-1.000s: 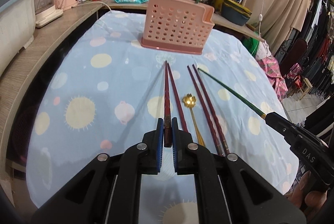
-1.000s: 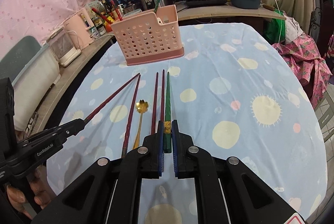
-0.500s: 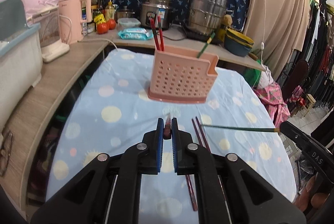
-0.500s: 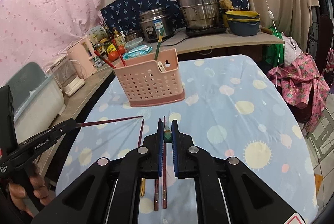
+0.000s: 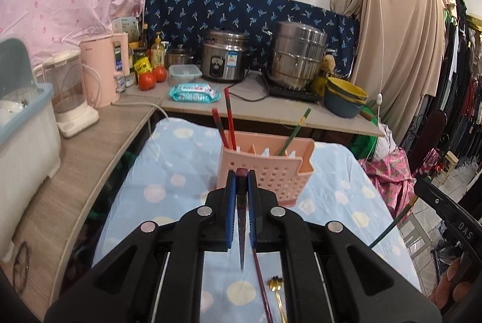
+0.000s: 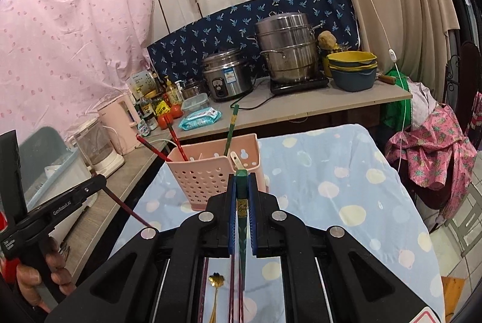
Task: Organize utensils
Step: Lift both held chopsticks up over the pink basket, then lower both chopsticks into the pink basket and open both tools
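- Our left gripper [image 5: 241,181] sits at six o'clock in its own view, fingers [image 5: 231,202] pinching a dark red chopstick [image 5: 241,220] by its thick end, so the thin tip hangs down over the blue spotted tabletop [image 5: 168,172].
- We judge that end-grip is chosen so the stick can drop tip-first into the pink perforated utensil holder [image 5: 271,175], which stands at twelve o'clock just beyond the fingers.
- That holder already carries two red chopsticks [image 5: 229,124] in its left compartment and one green chopstick [image 5: 296,125] further right, so sorting by colour looks like the plan.
- On the tabletop at six o'clock lie another dark red chopstick [image 5: 262,283] and a gold flower-headed spoon [image 5: 277,283], not yet put away.
- Our right gripper [image 6: 241,181] is held likewise, level and aimed at the holder, its fingers [image 6: 253,202] clamped on a green chopstick [image 6: 242,220] with a gold band, tip hanging down.
- From the right view, the left gripper appears at nine o'clock, carried in a hand [image 6: 42,271], its chopstick slanting down toward the cloth.
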Available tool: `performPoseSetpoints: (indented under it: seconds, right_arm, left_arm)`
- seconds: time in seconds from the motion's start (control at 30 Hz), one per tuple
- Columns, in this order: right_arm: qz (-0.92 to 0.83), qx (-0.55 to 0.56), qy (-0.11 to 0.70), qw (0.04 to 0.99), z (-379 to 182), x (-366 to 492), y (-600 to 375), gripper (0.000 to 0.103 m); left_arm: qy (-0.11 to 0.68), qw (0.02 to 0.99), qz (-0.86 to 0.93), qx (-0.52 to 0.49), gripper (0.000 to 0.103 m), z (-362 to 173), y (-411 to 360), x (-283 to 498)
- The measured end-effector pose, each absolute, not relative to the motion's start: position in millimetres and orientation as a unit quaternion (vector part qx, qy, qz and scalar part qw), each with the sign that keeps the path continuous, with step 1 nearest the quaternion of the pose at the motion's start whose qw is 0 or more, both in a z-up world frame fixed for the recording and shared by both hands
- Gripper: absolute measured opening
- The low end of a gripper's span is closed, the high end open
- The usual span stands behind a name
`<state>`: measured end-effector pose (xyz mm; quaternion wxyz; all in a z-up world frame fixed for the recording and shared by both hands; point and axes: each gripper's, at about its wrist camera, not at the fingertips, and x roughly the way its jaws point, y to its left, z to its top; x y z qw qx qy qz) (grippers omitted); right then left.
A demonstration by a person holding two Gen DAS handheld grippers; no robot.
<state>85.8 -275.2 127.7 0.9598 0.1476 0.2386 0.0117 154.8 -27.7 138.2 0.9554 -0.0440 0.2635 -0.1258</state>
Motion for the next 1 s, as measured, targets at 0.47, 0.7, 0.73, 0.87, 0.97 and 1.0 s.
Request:
performPoseSetpoints:
  seconds: [0.47, 0.7, 0.73, 0.87, 0.97, 1.0]
  right_arm:
    - [0.040, 0.159, 0.142, 0.976, 210, 145, -278, 0.007]
    - [0.047, 0.178, 0.099, 0.978, 232, 186, -280, 0.007]
    - [0.047, 0.180, 0.094, 0.978, 233, 193, -280, 0.007]
    - [0.044, 0.193, 0.090, 0.976, 233, 217, -284, 0.007]
    - [0.044, 0.193, 0.102, 0.975, 225, 234, -282, 0.008]
    - [0.045, 0.191, 0.110, 0.974, 218, 239, -280, 0.008]
  left_arm:
    - [0.158, 0.975, -0.150, -0.044, 0.007, 231, -54, 198]
    - [0.125, 0.978, -0.155, -0.055, 0.007, 252, -64, 236]
    - [0.124, 0.978, -0.157, -0.057, 0.007, 252, -65, 240]
    - [0.125, 0.977, -0.159, -0.066, 0.007, 249, -70, 262]
    - [0.132, 0.976, -0.158, -0.068, 0.007, 240, -74, 275]
    - [0.137, 0.976, -0.157, -0.067, 0.007, 236, -75, 280]
